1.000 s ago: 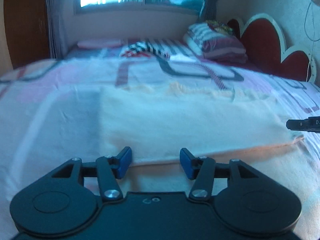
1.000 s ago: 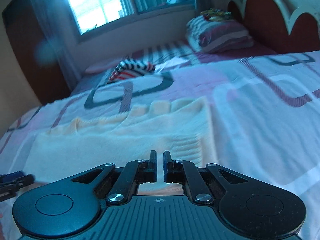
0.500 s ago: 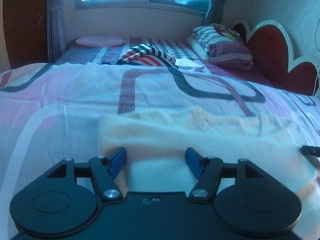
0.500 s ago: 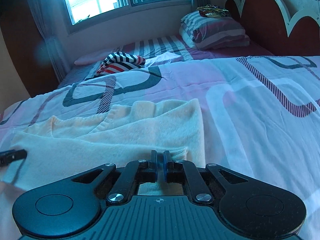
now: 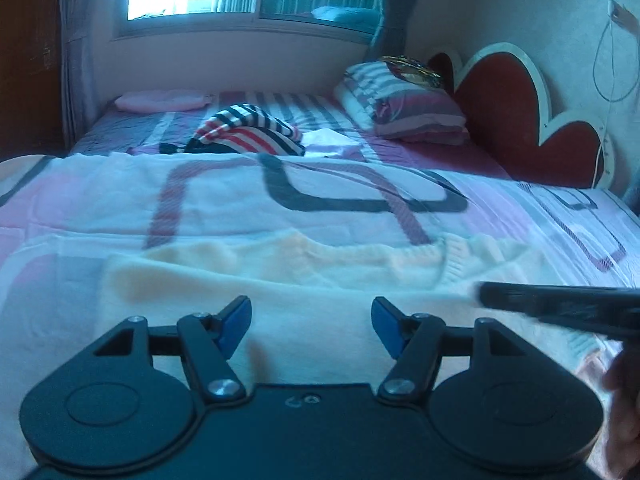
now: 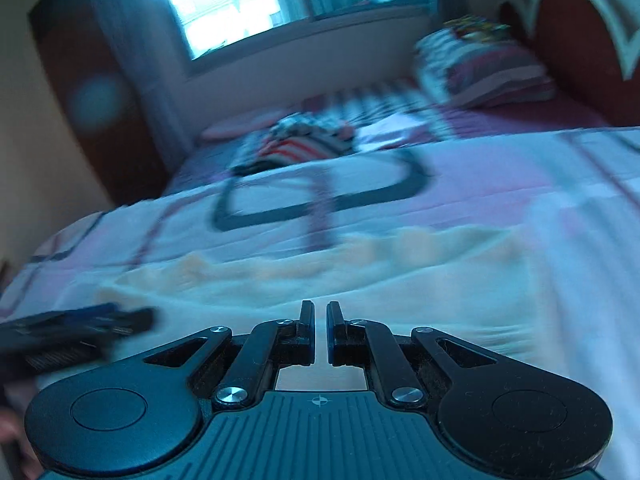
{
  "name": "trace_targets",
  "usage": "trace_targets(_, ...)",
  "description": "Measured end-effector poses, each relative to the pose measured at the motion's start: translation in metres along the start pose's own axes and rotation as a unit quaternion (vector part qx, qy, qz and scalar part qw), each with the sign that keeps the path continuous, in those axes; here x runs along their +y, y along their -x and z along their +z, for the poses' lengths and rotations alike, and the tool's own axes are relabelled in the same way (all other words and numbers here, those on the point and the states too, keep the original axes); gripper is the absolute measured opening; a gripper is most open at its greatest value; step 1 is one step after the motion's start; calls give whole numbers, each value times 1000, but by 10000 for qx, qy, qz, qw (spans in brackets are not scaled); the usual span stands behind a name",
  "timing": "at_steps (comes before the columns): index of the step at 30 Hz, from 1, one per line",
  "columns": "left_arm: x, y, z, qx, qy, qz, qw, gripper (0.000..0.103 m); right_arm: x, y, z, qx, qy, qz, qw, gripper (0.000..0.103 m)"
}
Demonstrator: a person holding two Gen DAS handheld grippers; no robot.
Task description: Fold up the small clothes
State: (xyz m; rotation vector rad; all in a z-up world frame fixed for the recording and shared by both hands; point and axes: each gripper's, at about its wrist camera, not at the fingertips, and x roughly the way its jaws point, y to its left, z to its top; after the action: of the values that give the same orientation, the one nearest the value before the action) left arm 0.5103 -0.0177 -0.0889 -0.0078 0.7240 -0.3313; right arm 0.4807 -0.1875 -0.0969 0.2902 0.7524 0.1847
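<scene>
My left gripper (image 5: 311, 322) has its blue-padded jaws spread wide with nothing between them, hovering over the near part of the cream knit garment (image 5: 280, 280). My right gripper (image 6: 320, 330) has its jaws pressed nearly together, only a thin slit between the pads; I cannot see cloth in that slit. The garment lies flat on the patterned bedspread (image 5: 224, 196), directly ahead of both tools. The left view is sharp enough to show what the right does not: a ribbed cuff or hem at the garment's far right edge, a soft fuzzy knit surface, a folded layer across its middle, and a wall cable beside the scalloped red headboard (image 5: 504, 108). It also shows the right tool entering from the right as a dark blurred bar, with part of a hand at the frame edge. The right view is smeared by motion blur; it gives the garment (image 6: 360, 276) only as a pale band, but shows the left tool as a dark shape at lower left. Both views show a striped bundle of clothes (image 5: 244, 130) and stacked striped pillows (image 5: 404, 104) further back.
</scene>
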Motion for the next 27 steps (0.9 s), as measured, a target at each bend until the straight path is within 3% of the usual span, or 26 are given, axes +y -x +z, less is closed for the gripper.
trace_targets(7,18,-19,4,110,-102,449,9989,68,21,-26,-7,182,347,51,9992,5)
trace_targets(10,40,-16,4,121,-106,725,9972,69,2,-15,-8,73,502,-408,9979,5)
trace_targets(12,56,-9,0,121,-144,948,9953,70,-31,2,-14,38,377,-987,9944,5)
trace_targets(13,63,-5,-3,100,-121,958,9953,70,-50,9,-17,33,199,-1056,9942,5)
trace_targets(15,70,1,-8,69,-14,899,9959,70,-75,21,-19,-8,-5,-1004,9949,5)
trace_targets(17,60,6,-2,63,-32,1119,9937,66,-75,27,-17,-18,14,-961,9954,5)
trace_targets(21,25,28,-1,-253,58,823,9963,69,-49,42,-20,-135,236,-713,9971,5)
trace_targets(23,3,28,-8,-152,-178,850,9961,69,-32,42,-26,-39,405,-542,9977,5)
trace_targets(27,-19,28,-23,43,-155,782,9968,69,-10,37,-40,101,507,-244,9984,5)
